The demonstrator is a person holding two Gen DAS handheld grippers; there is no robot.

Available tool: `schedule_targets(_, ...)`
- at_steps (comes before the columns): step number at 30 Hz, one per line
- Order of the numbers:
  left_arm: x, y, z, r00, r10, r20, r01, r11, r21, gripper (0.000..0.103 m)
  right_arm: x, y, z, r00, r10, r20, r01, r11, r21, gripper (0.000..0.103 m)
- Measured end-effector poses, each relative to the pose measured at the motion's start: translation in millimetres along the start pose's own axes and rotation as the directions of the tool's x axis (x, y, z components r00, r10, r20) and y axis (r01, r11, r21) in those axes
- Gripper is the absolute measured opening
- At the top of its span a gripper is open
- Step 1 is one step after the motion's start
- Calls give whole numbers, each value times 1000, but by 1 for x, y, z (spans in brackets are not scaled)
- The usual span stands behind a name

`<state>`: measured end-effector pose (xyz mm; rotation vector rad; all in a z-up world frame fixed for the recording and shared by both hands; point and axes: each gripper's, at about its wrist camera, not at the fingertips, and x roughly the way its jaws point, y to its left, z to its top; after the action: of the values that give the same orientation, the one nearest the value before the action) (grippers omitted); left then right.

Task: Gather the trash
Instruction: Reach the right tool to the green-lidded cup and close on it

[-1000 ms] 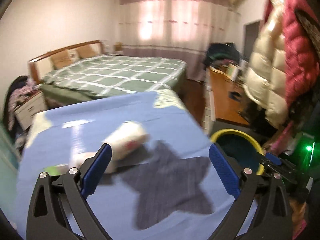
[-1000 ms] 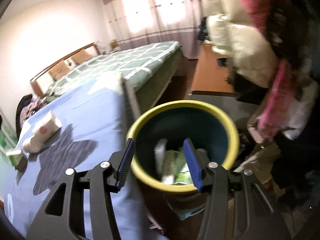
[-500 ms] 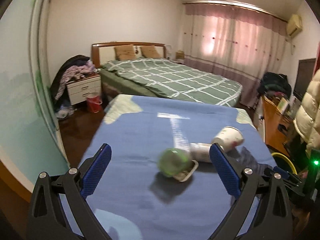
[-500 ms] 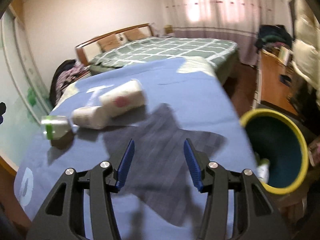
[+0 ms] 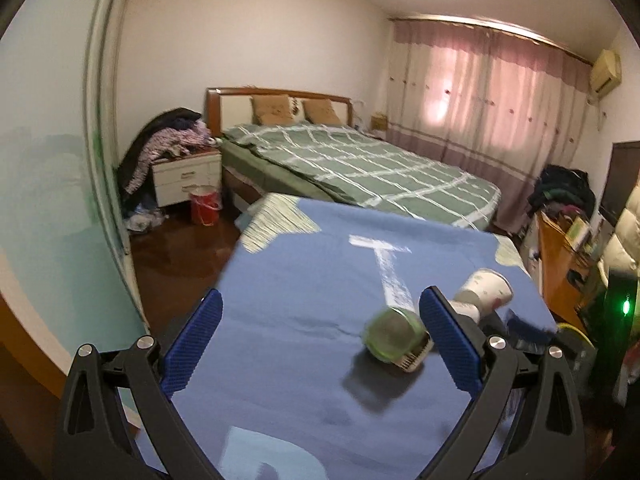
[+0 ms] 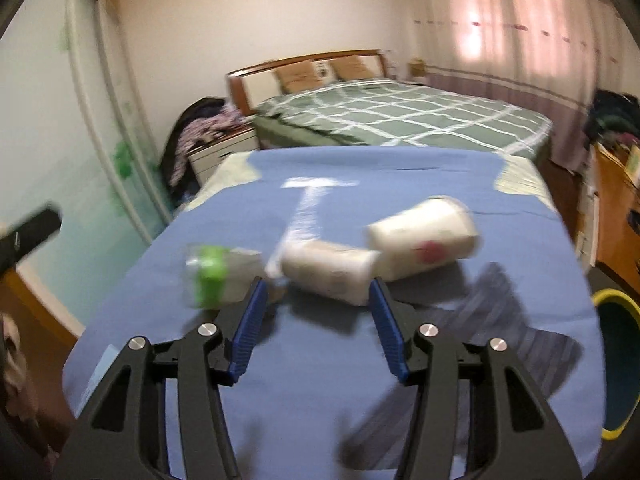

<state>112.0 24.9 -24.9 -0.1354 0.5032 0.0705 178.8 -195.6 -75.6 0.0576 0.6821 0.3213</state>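
Both claws are swinging away from the yellow-rimmed bin point(image 6: 608, 364) back over the blue desk point(image 6: 400, 176). Right claw point(image 6: 316, 328), half-open and empty, is lining up on the middle cup point(image 6: 328, 276); left claw point(image 5: 320, 344) is gaping empty near the green-lidded cup point(image 5: 394, 334). Next: straddle, squeeze.

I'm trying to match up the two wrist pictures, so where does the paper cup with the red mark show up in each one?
Left wrist: the paper cup lies at right of centre, just past the left gripper's right-hand finger.
Right wrist: the paper cup lies on its side, right of centre, above the right gripper.
Shared landmark: the white T mark on the blue cloth, left of the cup.
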Motion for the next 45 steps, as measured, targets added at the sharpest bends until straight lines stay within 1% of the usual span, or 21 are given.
schedule_targets(3,-4,12,4,999,41,22,-41,999,-17,97,10,28,-3,999,34,-20,-35,998,-59,52)
schedule_targets(6,-5,21,5,998,55,27,-54,998,-38,97,16,54,-2,998,57,-17,-59,991,-119,61)
schedule_targets(9,-6,28,5,998,59,27,-57,997,-52,97,23,77,0,998,60,-18,-62,982,-178,65)
schedule_targets(10,-7,30,5,998,59,28,-57,997,-54,97,26,84,0,998,53,-16,-55,978,-202,69)
schedule_targets(12,-8,31,4,998,57,32,-56,997,-56,97,36,96,0,1000,24,-14,-26,969,-245,71)
schedule_targets(16,-14,33,4,998,56,41,-53,997,-56,97,55,110,-7,999,-25,-24,16,952,-307,72)
schedule_targets(20,-18,34,5,997,58,51,-55,997,-63,97,68,117,-10,995,-100,-3,93,926,-366,72)
schedule_targets(21,-18,35,4,997,59,52,-55,996,-64,97,70,117,-10,994,-107,1,100,924,-370,67)
schedule_targets(22,-18,36,4,997,59,51,-56,996,-65,97,70,116,-10,993,-116,12,112,922,-372,58)
schedule_targets(23,-17,35,4,997,61,49,-57,996,-64,97,70,114,-9,992,-126,21,124,919,-375,54)
schedule_targets(26,-16,34,2,997,58,43,-56,996,-64,97,68,109,-5,994,-109,29,112,925,-363,43)
schedule_targets(30,-16,30,3,997,57,43,-55,997,-56,97,57,100,4,995,-83,57,97,941,-325,14)
schedule_targets(31,-17,30,3,997,57,45,-55,997,-55,97,54,97,7,996,-74,59,89,946,-310,9)
schedule_targets(35,-17,28,2,998,55,40,-53,997,-55,97,49,81,15,999,-39,37,47,966,-253,7)
schedule_targets(36,-17,28,3,998,54,39,-52,997,-55,97,49,78,16,999,-30,31,37,968,-249,7)
schedule_targets(38,-17,27,3,998,48,37,-46,997,-55,97,52,77,16,1000,-15,18,18,970,-242,22)
schedule_targets(39,-17,27,3,998,46,37,-43,998,-54,97,53,78,16,1000,-13,15,17,970,-243,40)
schedule_targets(40,-18,27,3,998,44,37,-42,998,-54,97,54,79,16,1000,-10,15,13,970,-242,51)
schedule_targets(42,-18,27,4,998,44,38,-42,998,-52,97,56,84,14,1000,-6,9,8,969,-245,53)
schedule_targets(44,-20,29,4,998,47,38,-45,997,-56,97,60,91,12,1000,-9,3,9,964,-267,61)
schedule_targets(45,-20,30,4,998,47,38,-45,997,-59,97,62,96,10,1000,-12,2,12,960,-280,68)
